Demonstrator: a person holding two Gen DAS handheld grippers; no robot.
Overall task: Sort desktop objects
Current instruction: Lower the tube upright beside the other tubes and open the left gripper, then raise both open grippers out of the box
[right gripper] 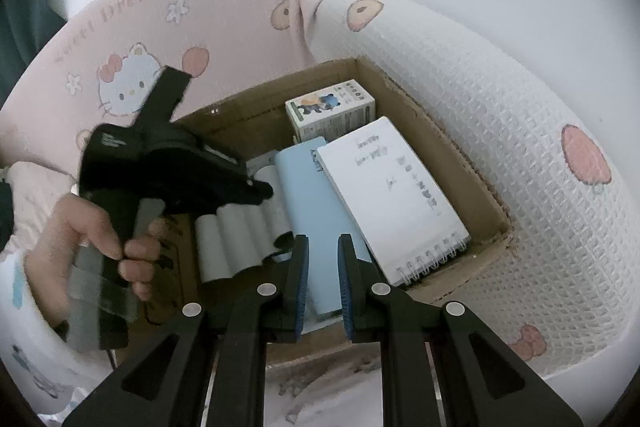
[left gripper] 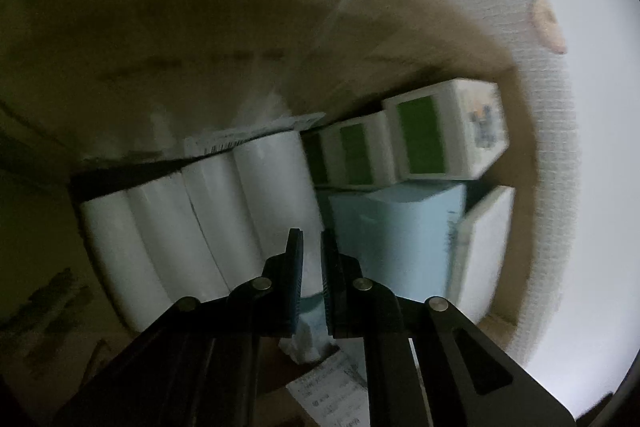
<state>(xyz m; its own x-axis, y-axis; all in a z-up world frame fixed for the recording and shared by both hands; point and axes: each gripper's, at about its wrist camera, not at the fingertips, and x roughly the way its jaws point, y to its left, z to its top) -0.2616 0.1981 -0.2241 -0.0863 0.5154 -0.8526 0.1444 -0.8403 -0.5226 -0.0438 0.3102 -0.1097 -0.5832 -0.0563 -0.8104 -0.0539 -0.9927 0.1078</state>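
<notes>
An open cardboard box (right gripper: pixel 456 163) holds the sorted items. Inside lie a pack of white rolls (right gripper: pixel 232 239), a pale blue box (right gripper: pixel 320 211), a white spiral notebook (right gripper: pixel 392 195) and a small carton with a cartoon figure (right gripper: pixel 332 107). My left gripper (left gripper: pixel 312 247) is shut and hangs low inside the box, over the seam between the white rolls (left gripper: pixel 180 227) and the blue box (left gripper: pixel 396 227); nothing shows between its pads. Two green-and-white cartons (left gripper: pixel 432 135) stand behind. My right gripper (right gripper: pixel 323 247) is shut and empty above the box's near side.
A hand (right gripper: pixel 80 235) grips the left tool's black body (right gripper: pixel 160 163) at the box's left. Pink cartoon-print cloth (right gripper: pixel 160 27) and white waffle-weave cloth (right gripper: pixel 500 147) surround the box. A printed paper slip (left gripper: pixel 328 391) lies under the left gripper.
</notes>
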